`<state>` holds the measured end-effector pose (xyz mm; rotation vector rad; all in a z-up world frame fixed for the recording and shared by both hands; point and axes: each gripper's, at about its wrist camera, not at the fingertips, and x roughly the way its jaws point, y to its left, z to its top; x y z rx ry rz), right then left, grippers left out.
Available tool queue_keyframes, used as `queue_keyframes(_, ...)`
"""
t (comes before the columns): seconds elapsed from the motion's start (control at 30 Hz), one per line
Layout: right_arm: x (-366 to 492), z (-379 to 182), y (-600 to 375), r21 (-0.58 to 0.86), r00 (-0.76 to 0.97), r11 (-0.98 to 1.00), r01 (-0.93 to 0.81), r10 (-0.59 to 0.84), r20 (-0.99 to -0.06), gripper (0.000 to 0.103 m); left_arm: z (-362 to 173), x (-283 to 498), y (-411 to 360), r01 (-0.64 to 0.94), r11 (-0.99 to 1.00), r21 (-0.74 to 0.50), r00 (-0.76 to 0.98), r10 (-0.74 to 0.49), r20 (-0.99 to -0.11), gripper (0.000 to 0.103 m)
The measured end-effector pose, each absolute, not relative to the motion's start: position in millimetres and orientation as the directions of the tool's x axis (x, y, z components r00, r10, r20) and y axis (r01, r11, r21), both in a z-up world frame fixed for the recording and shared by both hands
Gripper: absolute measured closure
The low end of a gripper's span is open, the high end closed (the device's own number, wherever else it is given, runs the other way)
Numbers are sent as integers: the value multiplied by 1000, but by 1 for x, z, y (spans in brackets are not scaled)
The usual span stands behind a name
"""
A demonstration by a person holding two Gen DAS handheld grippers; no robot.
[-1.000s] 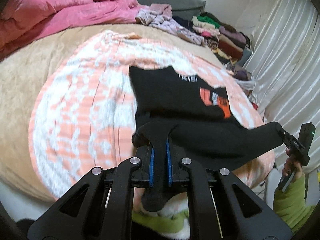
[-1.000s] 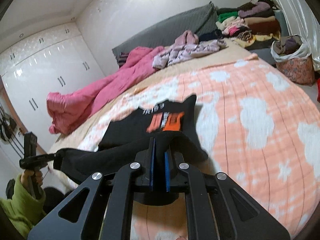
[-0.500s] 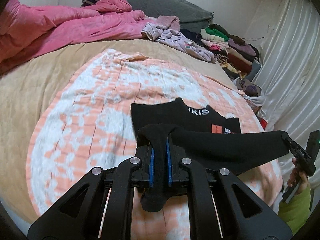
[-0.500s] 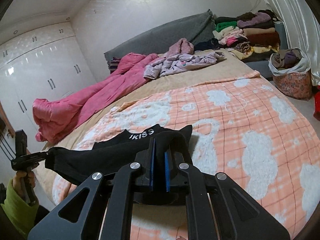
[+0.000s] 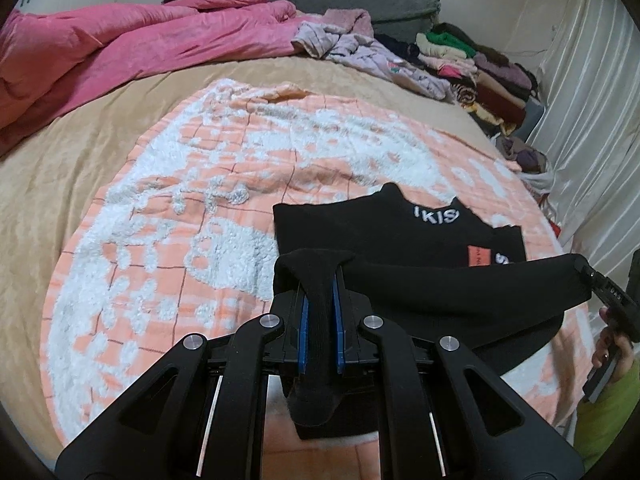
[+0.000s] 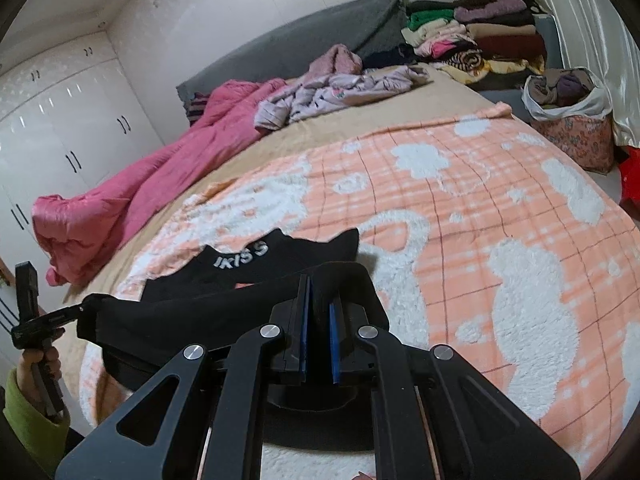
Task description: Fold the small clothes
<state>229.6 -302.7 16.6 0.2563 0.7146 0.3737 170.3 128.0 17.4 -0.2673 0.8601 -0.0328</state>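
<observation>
A small black top (image 5: 384,236) with white lettering at the collar and an orange patch lies on the orange-and-white blanket (image 5: 240,168). My left gripper (image 5: 320,300) is shut on its lower hem at one corner. My right gripper (image 6: 318,304) is shut on the other corner of the same hem (image 6: 224,312). The hem is stretched taut between them and lifted over the top's body, covering most of the orange patch. The right gripper also shows at the right edge of the left wrist view (image 5: 600,284); the left gripper shows at the left of the right wrist view (image 6: 72,314).
A pink duvet (image 5: 120,44) lies along the far side of the bed. Loose lilac clothes (image 6: 340,92) and a stack of folded clothes (image 6: 472,36) sit near the grey headboard. A bag of clothes (image 6: 568,120) stands on the floor by the white curtain.
Both grippers have carried the hem up and forward over the top's body toward the collar. The orange print, wide open a second ago, is now mostly covered.
</observation>
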Motion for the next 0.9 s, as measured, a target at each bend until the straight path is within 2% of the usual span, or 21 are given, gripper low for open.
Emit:
queue_keyframes(0.23,239,3,-299,335,681,917,-215,387,-622,92,3,177,131,-73,970,-230,645,-130,-753,96)
queue_keyframes(0.3,240,2,-297,312,687,929,-200,360,-631,83,2,177,133,-76,970,-229,651,-126,-749,94)
queue_keyframes(0.37,241,3,-298,305,693,934,-184,343,-634,62,2,176,135,-77,971,-225,659,-120,-743,92)
queue_keyframes(0.5,238,7,-300,299,709,939,-170,327,-624,60,5,171,140,-81,976,-203,678,-95,-729,87)
queue_keyframes(0.6,228,13,-295,280,725,944,-176,316,-612,56,13,166,145,-83,979,-185,702,-74,-709,74)
queue_keyframes(0.67,221,16,-289,260,735,949,-180,305,-605,48,21,161,147,-80,982,-173,722,-63,-689,69)
queue_keyframes(0.77,206,23,-277,230,758,955,-190,291,-584,36,31,155,144,-73,984,-161,746,-53,-663,66)
queue_keyframes(0.9,186,31,-258,170,781,959,-225,282,-557,30,43,145,133,-41,990,-137,769,-56,-637,65)
